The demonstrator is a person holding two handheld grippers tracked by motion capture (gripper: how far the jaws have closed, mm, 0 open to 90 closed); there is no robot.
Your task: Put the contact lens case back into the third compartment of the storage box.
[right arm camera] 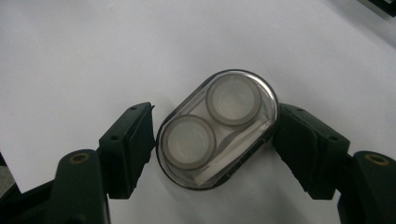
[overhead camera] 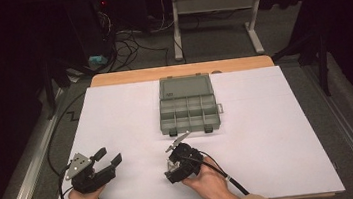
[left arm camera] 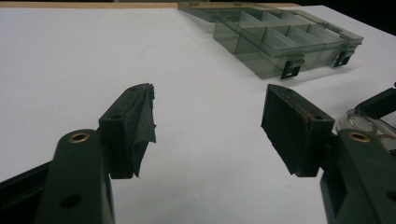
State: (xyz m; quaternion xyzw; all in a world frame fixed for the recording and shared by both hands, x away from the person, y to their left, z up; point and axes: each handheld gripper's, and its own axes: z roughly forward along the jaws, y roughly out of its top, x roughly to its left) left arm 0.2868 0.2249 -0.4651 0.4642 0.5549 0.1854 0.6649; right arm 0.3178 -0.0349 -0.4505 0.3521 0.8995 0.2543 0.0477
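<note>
Right gripper view has your right gripper [right arm camera: 212, 140] straddling the clear oval lens case [right arm camera: 217, 128] as it lies flat on the white desk [right arm camera: 70, 56]. Its jaws are spread wide and sit just off the case's sides. Your left gripper [left arm camera: 208, 123] also gapes wide with nothing between its jaws. The open compartment box [overhead camera: 186, 104] sits farther back.

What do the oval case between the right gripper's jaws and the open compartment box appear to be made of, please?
Oval case: clear glossy plastic, apparently; two whitish round caps show through it. Compartment box: translucent grey-green plastic, seemingly hard; its dividers show through its walls.
</note>
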